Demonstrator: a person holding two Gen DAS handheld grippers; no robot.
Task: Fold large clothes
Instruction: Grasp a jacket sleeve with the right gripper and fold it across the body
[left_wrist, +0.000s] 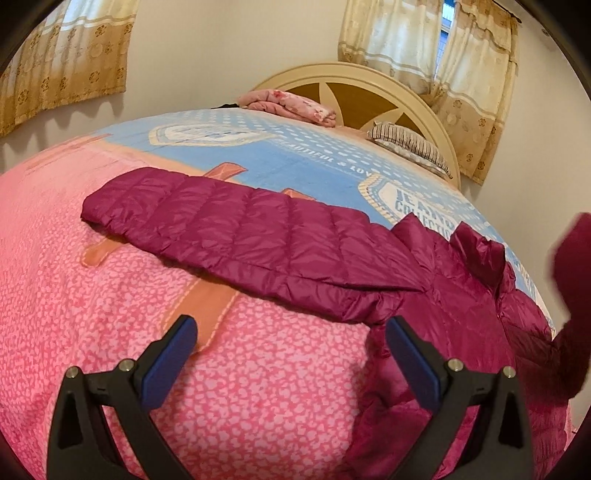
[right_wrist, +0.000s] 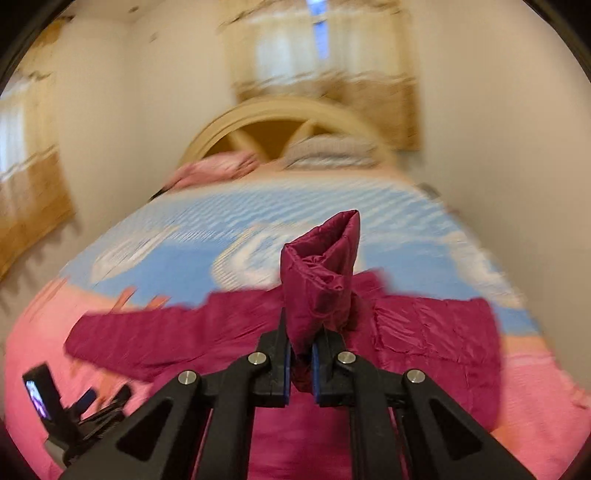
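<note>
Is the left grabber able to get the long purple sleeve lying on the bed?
Probably yes. The left gripper is open and holds nothing, and the sleeve lies flat on the pink blanket just ahead with nothing between them. The right gripper is off to the side, shut on another part of the jacket.

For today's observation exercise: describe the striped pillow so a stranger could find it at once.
Start at the cream arched wooden headboard at the far end of the bed. Leaning against its right side is the grey-and-white striped pillow. Its stripes set it apart from the pink floral folded blanket further left.
</note>
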